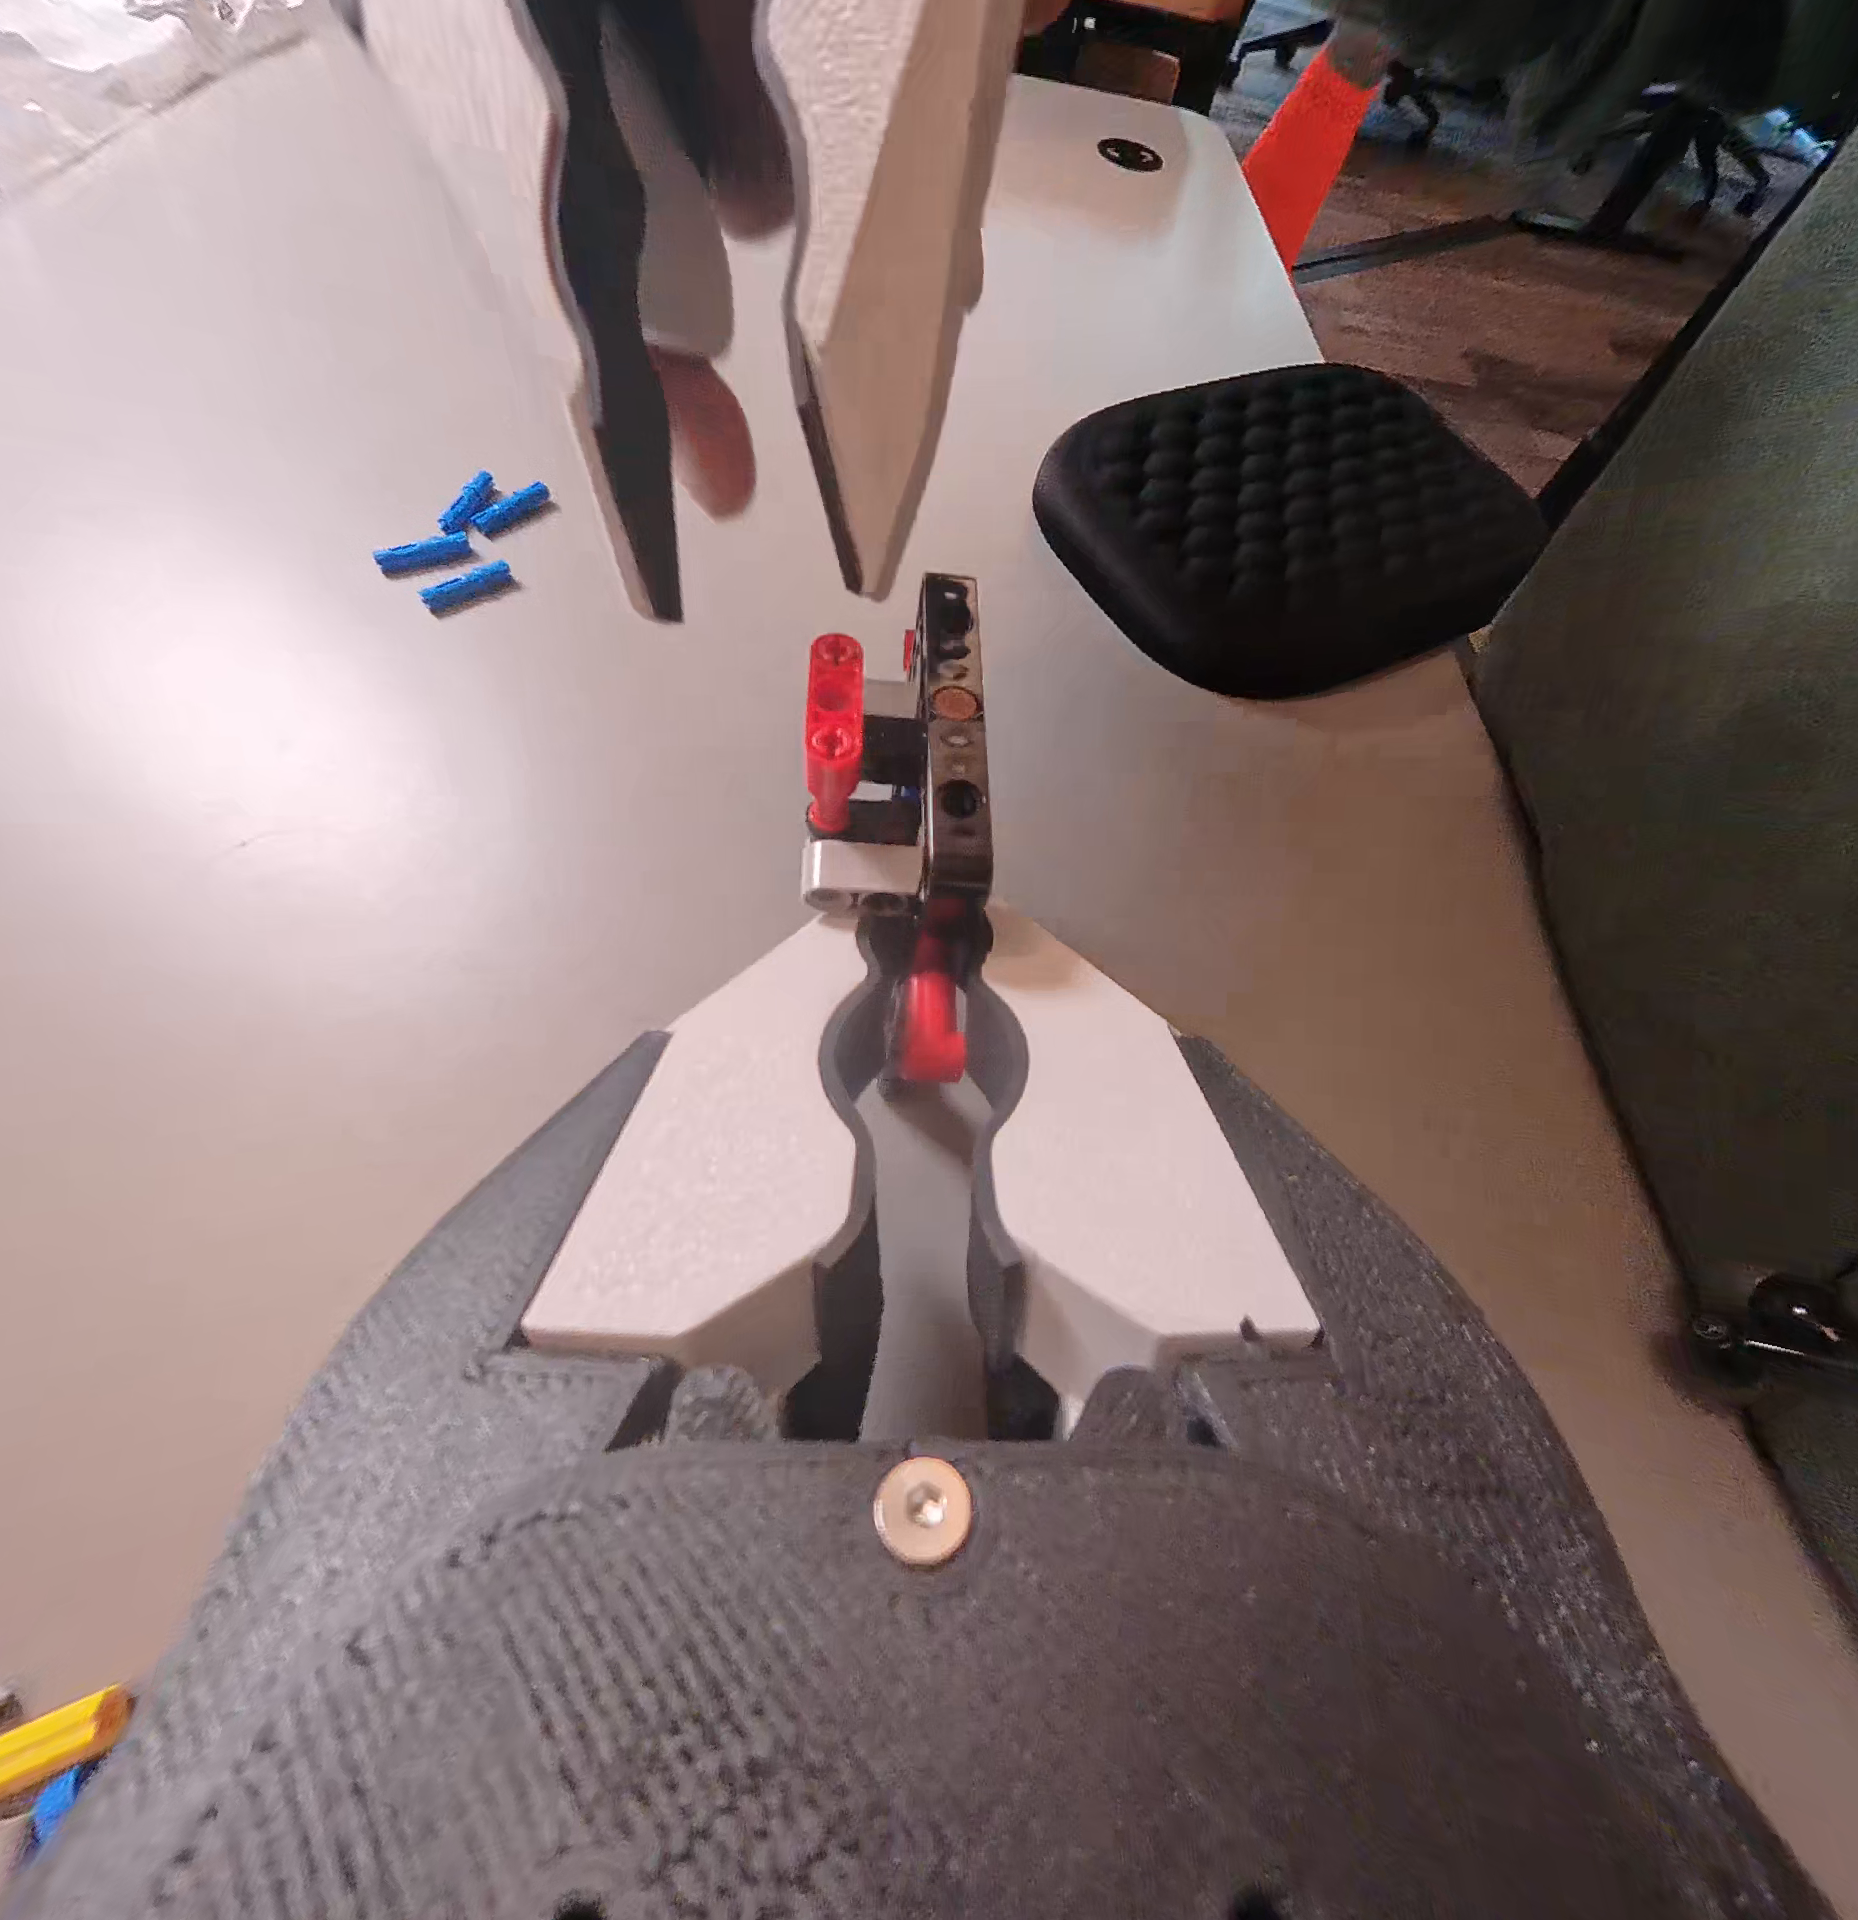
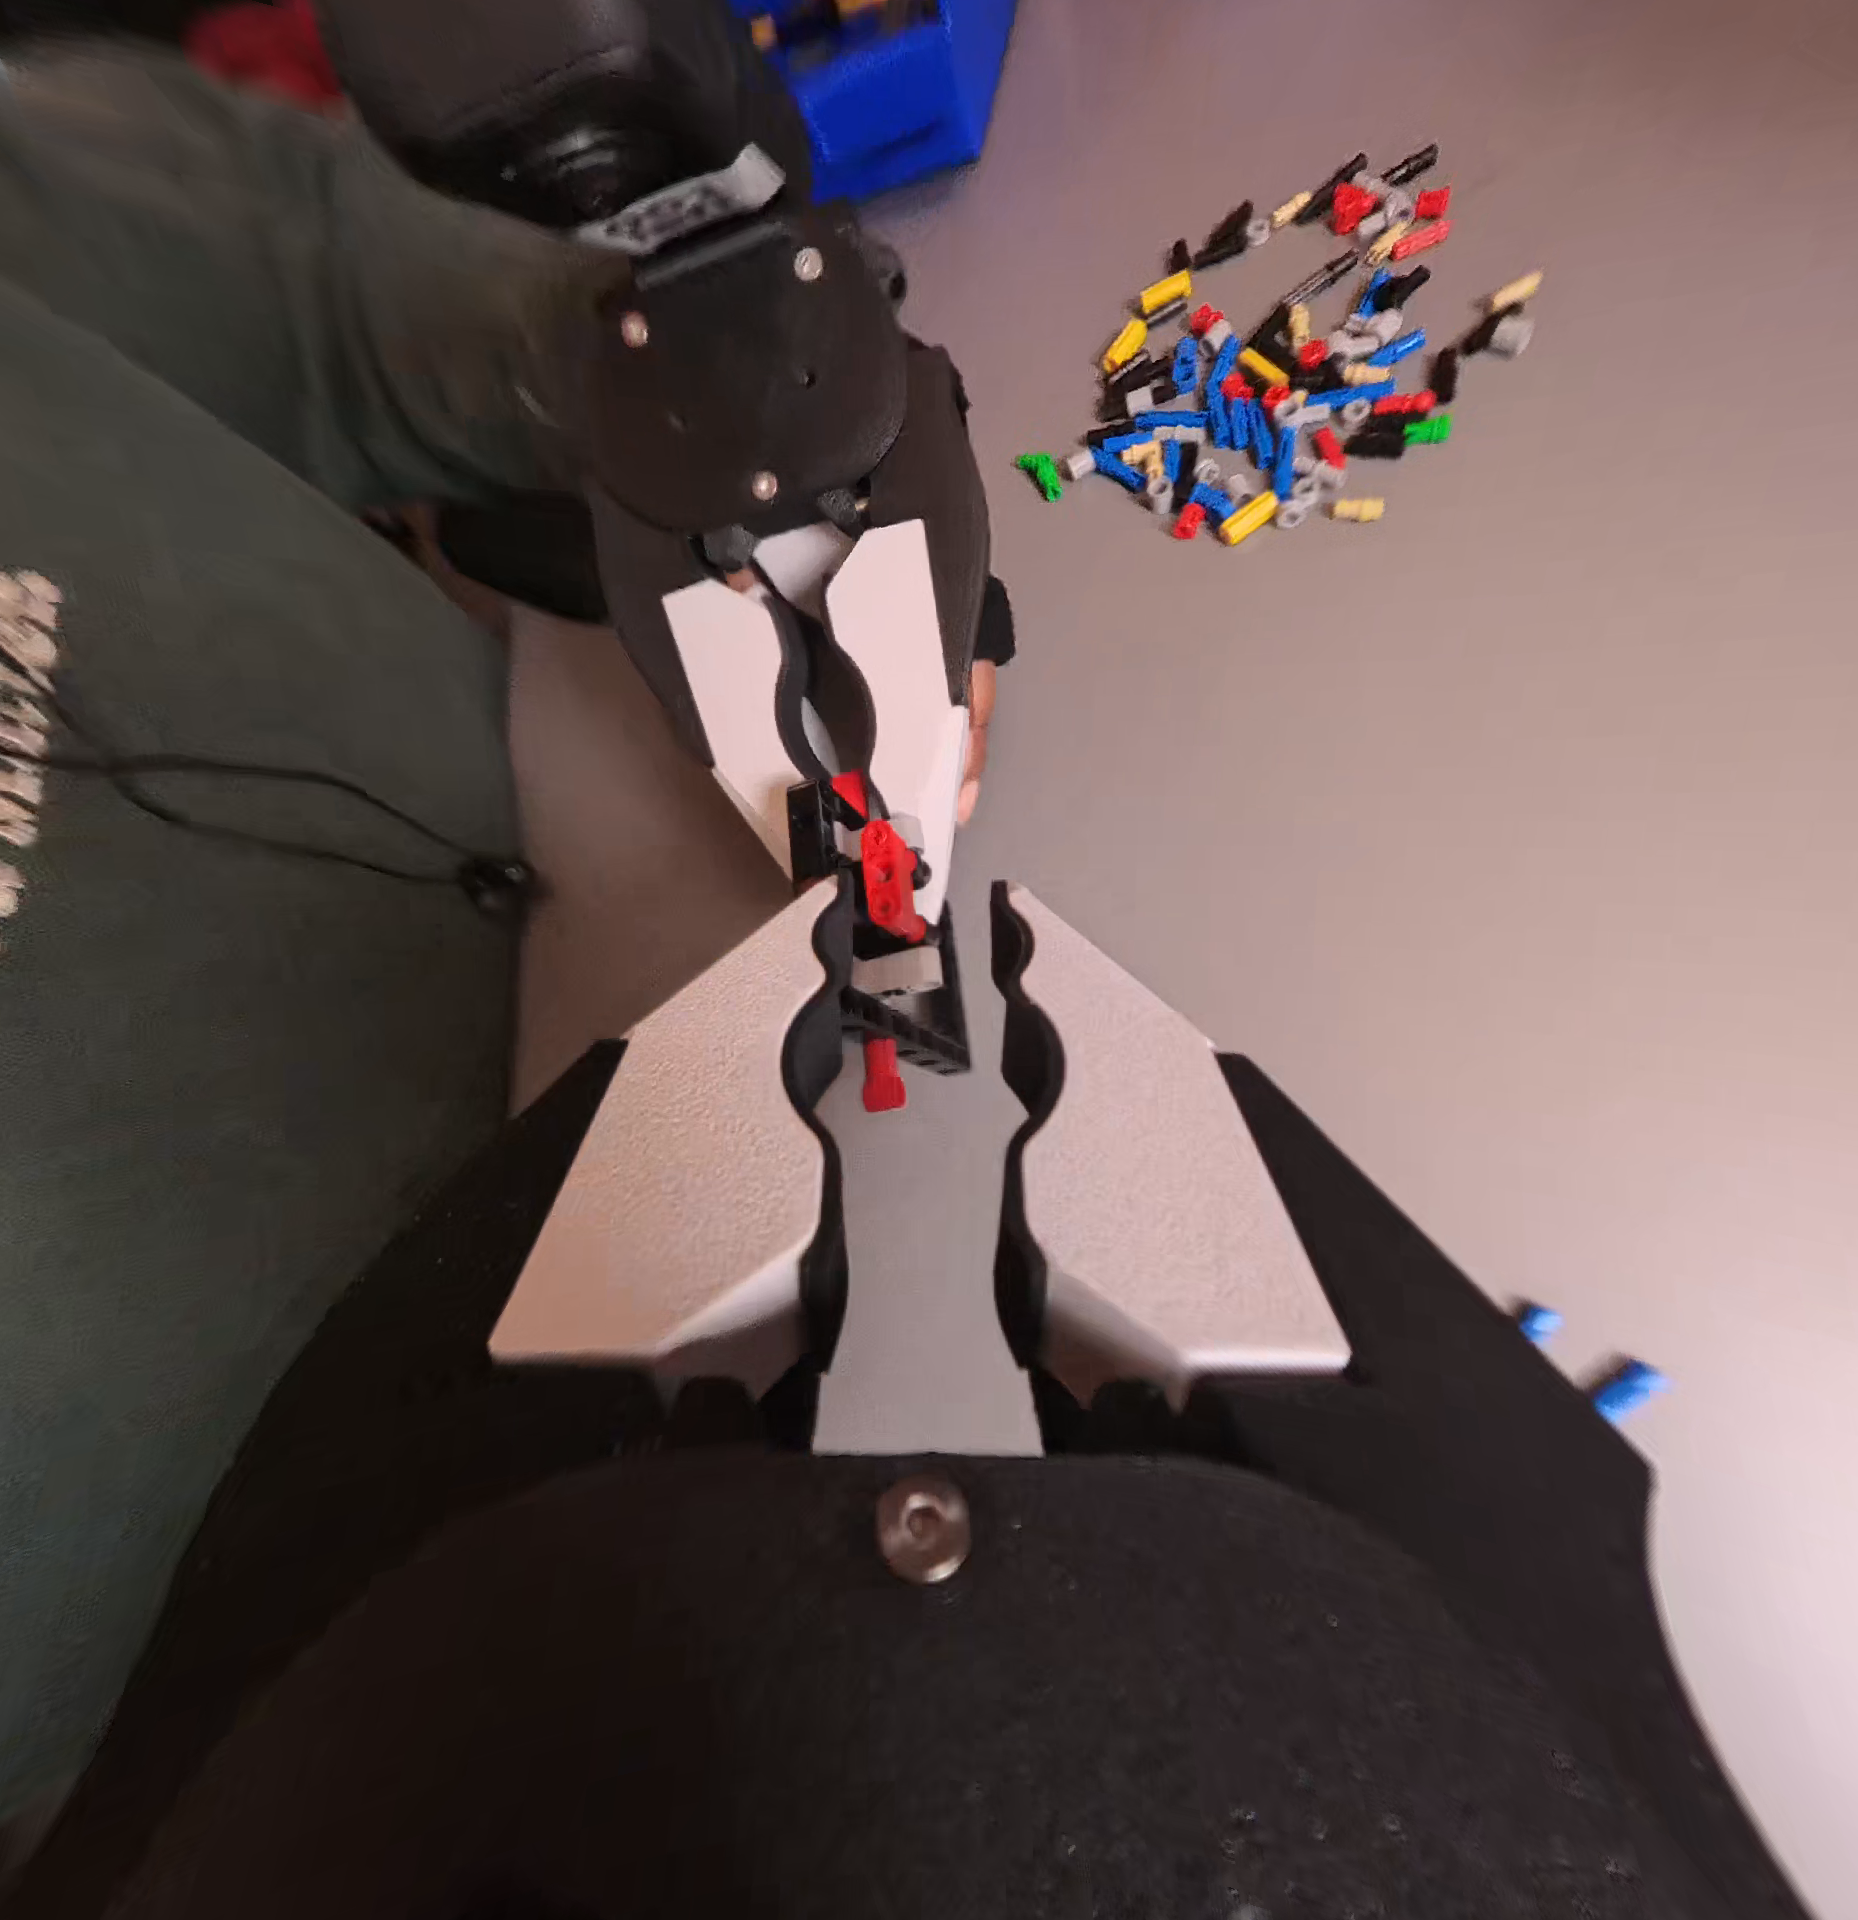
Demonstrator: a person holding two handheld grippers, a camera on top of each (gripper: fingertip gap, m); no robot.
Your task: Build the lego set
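My left gripper (image 1: 930, 925) is shut on the near end of a small lego assembly (image 1: 956, 748): a black holed beam with a red beam (image 1: 833, 707) and a grey piece (image 1: 852, 868) on its left side. It holds the assembly just above the grey table. My right gripper (image 2: 914, 899) is open, and the assembly's far end (image 2: 894, 977) sits between its fingers, close to the left one. In the left wrist view the right gripper (image 1: 764, 597) hangs open just beyond the assembly. In the right wrist view the left gripper (image 2: 863, 883) comes in from the top.
Several blue pins (image 1: 457, 551) lie on the table to the left. A pile of loose pieces (image 2: 1289, 384) and a blue bin (image 2: 894, 94) are farther off. A black armrest pad (image 1: 1289, 530) and a person's green sleeve (image 2: 177, 831) border the table edge. My right fingertips sit around 6 cm from my left ones.
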